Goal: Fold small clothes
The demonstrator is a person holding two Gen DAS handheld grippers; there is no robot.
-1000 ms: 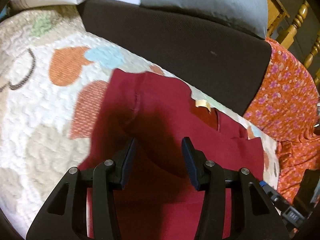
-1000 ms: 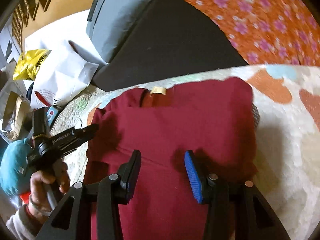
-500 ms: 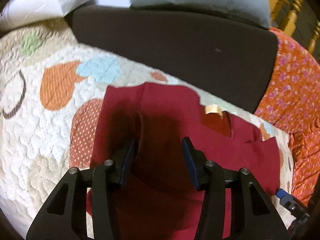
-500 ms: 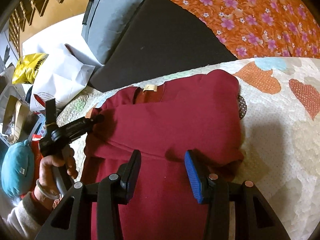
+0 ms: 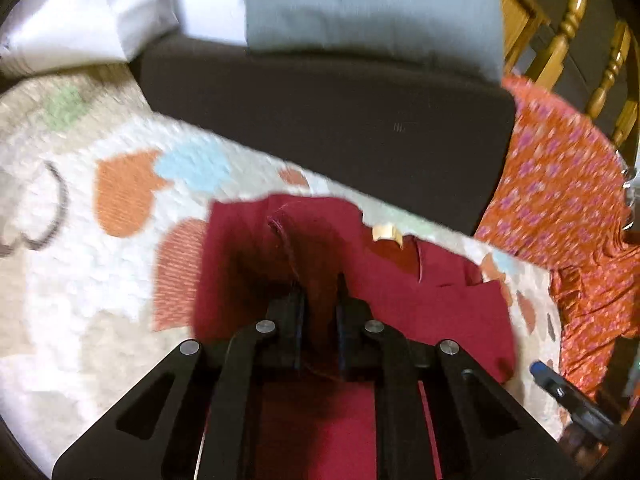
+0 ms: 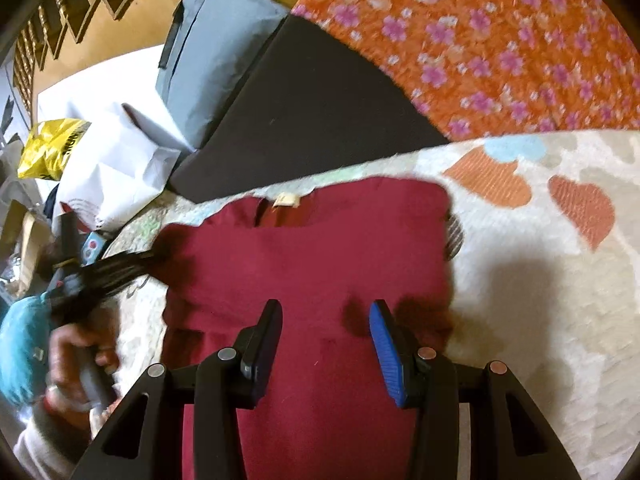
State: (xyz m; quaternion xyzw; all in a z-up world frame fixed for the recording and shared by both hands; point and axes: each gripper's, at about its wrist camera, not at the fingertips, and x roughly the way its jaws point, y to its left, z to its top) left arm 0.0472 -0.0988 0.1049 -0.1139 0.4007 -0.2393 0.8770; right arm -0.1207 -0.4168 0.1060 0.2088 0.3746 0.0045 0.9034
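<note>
A small dark red shirt point(image 5: 420, 300) lies on a white quilt point(image 5: 80, 280) with coloured hearts, collar tag away from me. My left gripper point(image 5: 319, 292) is shut on a fold of the red shirt near its left shoulder, with cloth bunched between the jaws. In the right wrist view the same shirt point(image 6: 320, 260) lies flat, its right side folded in. My right gripper point(image 6: 326, 320) is open and empty, just above the shirt's middle. The left gripper point(image 6: 132, 264) shows there at the shirt's left edge, blurred.
A dark cushion point(image 5: 340, 120) and a grey pillow point(image 5: 368, 8) lie beyond the shirt. An orange floral garment point(image 5: 560, 200) lies to the right, by wooden spindles point(image 5: 568, 20). White bags point(image 6: 120, 168) and a yellow bag point(image 6: 48, 148) lie at far left.
My left gripper has closed on the shirt's left side, where it was open before. The right gripper has stayed open over the shirt.
</note>
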